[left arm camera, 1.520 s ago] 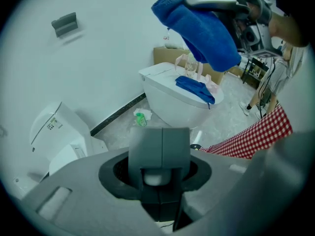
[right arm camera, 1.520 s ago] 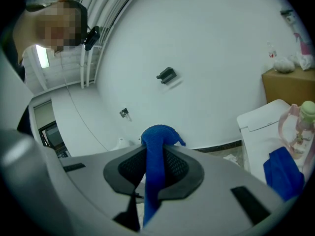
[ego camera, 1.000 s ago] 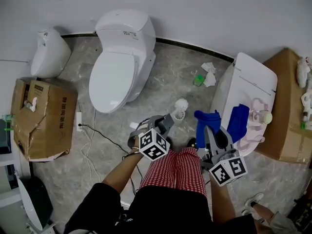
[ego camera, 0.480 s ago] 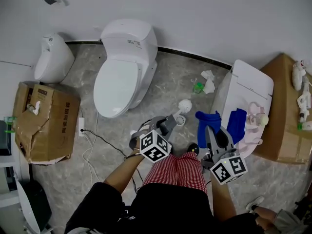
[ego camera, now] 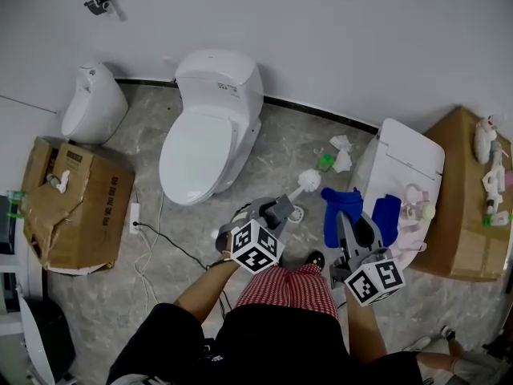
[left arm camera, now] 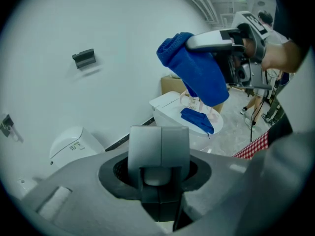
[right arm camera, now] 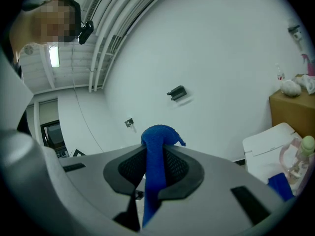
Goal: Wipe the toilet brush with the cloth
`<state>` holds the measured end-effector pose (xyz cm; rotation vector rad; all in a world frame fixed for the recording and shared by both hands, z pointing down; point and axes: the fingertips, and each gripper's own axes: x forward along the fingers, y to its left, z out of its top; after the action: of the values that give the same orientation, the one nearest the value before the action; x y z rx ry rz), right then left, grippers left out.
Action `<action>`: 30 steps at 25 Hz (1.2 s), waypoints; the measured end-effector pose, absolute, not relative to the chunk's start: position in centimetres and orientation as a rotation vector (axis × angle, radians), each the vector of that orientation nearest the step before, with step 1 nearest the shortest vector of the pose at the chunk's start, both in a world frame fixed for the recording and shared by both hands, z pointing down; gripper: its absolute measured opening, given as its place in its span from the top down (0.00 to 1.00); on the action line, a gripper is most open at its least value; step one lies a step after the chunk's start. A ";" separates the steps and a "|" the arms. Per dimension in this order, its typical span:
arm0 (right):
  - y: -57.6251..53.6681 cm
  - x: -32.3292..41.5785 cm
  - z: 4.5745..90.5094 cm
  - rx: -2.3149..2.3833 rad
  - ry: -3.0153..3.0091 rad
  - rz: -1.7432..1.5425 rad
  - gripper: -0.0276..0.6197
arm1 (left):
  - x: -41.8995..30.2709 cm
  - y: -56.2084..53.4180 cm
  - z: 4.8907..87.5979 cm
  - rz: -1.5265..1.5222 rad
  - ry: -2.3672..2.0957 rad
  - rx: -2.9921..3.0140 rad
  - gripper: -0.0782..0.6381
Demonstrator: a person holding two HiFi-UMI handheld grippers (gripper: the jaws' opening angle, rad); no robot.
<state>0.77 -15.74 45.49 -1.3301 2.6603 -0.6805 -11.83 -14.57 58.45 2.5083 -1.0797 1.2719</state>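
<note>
The left gripper (ego camera: 277,210), at the centre of the head view, is clamped on the brush (ego camera: 308,182). In the left gripper view its 2 jaws press on the grey handle from both sides. The white brush head points toward the upper right, above the floor (ego camera: 280,147) and just above a round white base (ego camera: 296,213).

The right gripper (ego camera: 343,220), right of centre, pinches the cloth (ego camera: 340,202). In the right gripper view the blue fabric is squeezed between the jaws and bunches over their tips. Cloth and brush head are near each other but apart.

A 2nd cloth (ego camera: 387,215), also blue, lies on a white fixture (ego camera: 409,155) at the right, beside a pink item (ego camera: 413,211). A toilet (ego camera: 204,135) with its lid down stands at upper centre, and a urinal (ego camera: 92,103) at upper left. A torn box (ego camera: 72,203) sits at the left edge. Checked shorts (ego camera: 288,291) fill the bottom centre.
</note>
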 end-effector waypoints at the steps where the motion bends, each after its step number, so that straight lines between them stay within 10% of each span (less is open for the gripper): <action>1: -15.8 0.7 45.2 -1.329 2.660 -0.675 0.85 | -11.9 -14.6 58.1 1.267 -1.087 2.513 0.66; 30: -16.3 -2.0 36.7 -1.228 2.652 -0.439 0.85 | -12.2 -16.2 46.1 1.040 -1.266 2.714 0.66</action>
<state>-1.96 -16.31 36.68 -1.2281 2.6521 -0.4385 -12.18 -16.16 46.05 2.7144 -1.2656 1.0401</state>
